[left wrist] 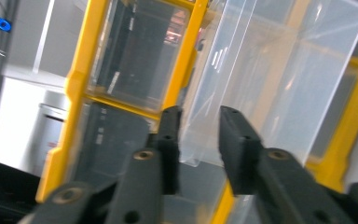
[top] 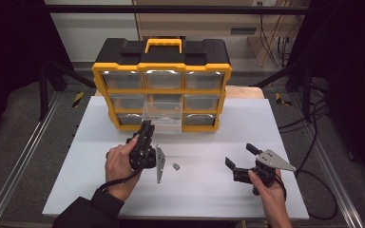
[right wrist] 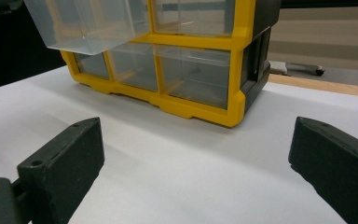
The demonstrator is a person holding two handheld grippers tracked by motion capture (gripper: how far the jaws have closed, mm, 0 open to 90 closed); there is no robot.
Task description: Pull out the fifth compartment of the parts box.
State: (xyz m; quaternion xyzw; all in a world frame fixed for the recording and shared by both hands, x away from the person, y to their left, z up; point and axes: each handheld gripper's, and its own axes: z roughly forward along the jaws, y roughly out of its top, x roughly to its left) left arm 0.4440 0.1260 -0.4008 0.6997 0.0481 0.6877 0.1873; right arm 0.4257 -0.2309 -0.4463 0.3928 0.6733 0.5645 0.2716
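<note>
- Tabletop (top: 195,190): one white sheet that carries everything, with the organizer at the far edge, probably so the near side is free for the hands.
- Organizer (top: 161,66): one yellow-and-black drawer cabinet with one yellow carry handle on top. It stands upright and faces the person so the drawers pull toward them. Nine drawer slots, three rows of three.
- Drawer (top: 162,116): one clear drawer, the middle one of the middle row, is pulled well out and overhangs the bottom row, likely opened to take a part or give one up. The other eight sit flush. Something small lies inside it, but I cannot tell what.
- Left claw (top: 146,129): it sits just at the drawer's front left corner. In the left gripper view (left wrist: 196,140) the jaws are parted with the drawer's clear corner (left wrist: 279,79) just past them, and the pads do not press on it. So open, nothing gripped.
- Right claw (top: 240,156): it rests low over the tabletop, well apart from the organizer, apparently waiting. Its jaws stand wide and empty (right wrist: 196,163).
- Small part (top: 176,166): one tiny dark piece lies loose on the tabletop between the two claws, probably meant for the drawer.
</note>
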